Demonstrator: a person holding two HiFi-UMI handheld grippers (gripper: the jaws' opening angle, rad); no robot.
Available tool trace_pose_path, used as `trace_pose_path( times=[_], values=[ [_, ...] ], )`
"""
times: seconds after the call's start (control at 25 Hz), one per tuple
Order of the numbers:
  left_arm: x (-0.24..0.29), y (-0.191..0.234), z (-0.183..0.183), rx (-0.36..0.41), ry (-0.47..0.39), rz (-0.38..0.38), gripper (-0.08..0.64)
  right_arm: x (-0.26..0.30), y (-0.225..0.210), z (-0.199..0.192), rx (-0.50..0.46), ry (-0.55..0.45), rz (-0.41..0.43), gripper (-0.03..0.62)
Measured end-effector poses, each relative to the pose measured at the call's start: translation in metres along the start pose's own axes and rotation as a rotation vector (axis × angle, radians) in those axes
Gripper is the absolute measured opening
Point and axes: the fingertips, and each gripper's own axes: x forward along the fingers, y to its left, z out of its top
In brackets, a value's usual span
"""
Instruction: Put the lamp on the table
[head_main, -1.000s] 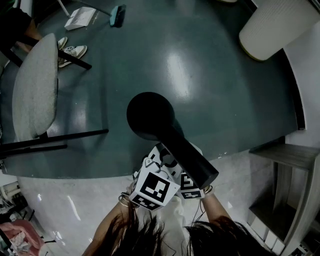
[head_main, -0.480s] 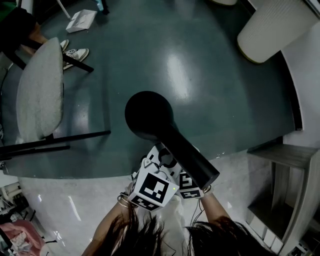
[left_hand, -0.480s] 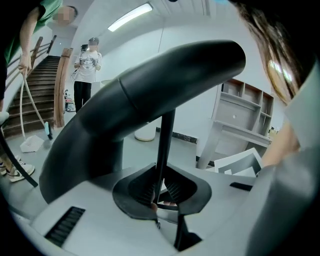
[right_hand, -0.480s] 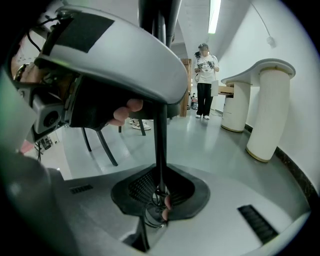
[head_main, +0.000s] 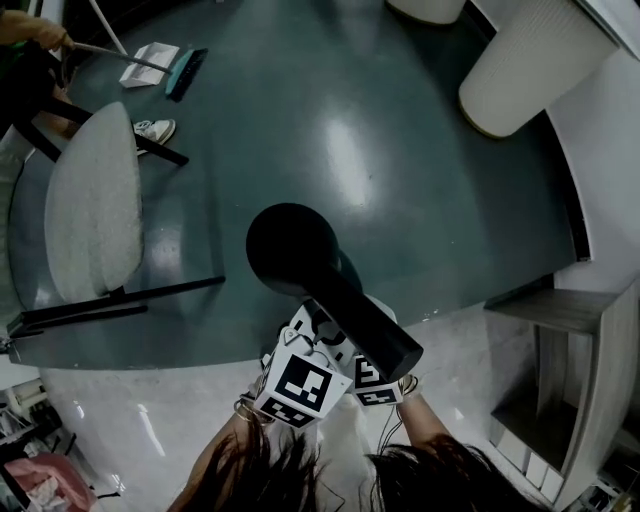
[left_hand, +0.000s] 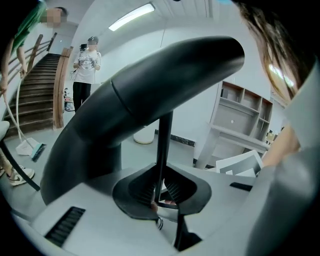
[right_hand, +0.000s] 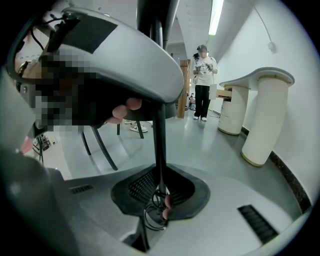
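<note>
The black lamp (head_main: 293, 250) hangs in the air above the dark floor, showing a round disc end and a thick tube (head_main: 365, 325) that slants toward me. Its thin stem (left_hand: 163, 145) runs upright between the left gripper's (left_hand: 161, 200) pads, which are shut on it. The right gripper (right_hand: 161, 192) is shut on the same stem (right_hand: 160, 140), just under the left gripper's body (right_hand: 115, 55). In the head view both marker cubes (head_main: 300, 388) sit side by side under the tube, and the fingertips are hidden.
A grey padded chair (head_main: 92, 215) on black legs stands at the left. White ribbed columns (head_main: 530, 65) rise at the far right, and a grey shelf unit (head_main: 560, 310) stands at the right. Someone sweeps with a broom (head_main: 185, 72) far left; another person (right_hand: 204, 80) stands beyond.
The lamp and both grippers have risen together, still gripped the same way. The broom and dustpan at the far left have shifted.
</note>
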Motion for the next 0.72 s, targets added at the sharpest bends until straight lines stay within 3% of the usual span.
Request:
trace_pose_path(
  times=[0.36, 0.72],
  values=[
    [-0.011, -0.013, 0.031, 0.044, 0.021, -0.045, 0.055, -0.022, -0.009, 0.025, 0.026, -0.005, -0.044, 0.058],
    [-0.012, -0.037, 0.070, 0.073, -0.008, -0.073, 0.055, -0.054, -0.034, 0.048, 0.029, -0.048, -0.097, 0.058]
  ],
)
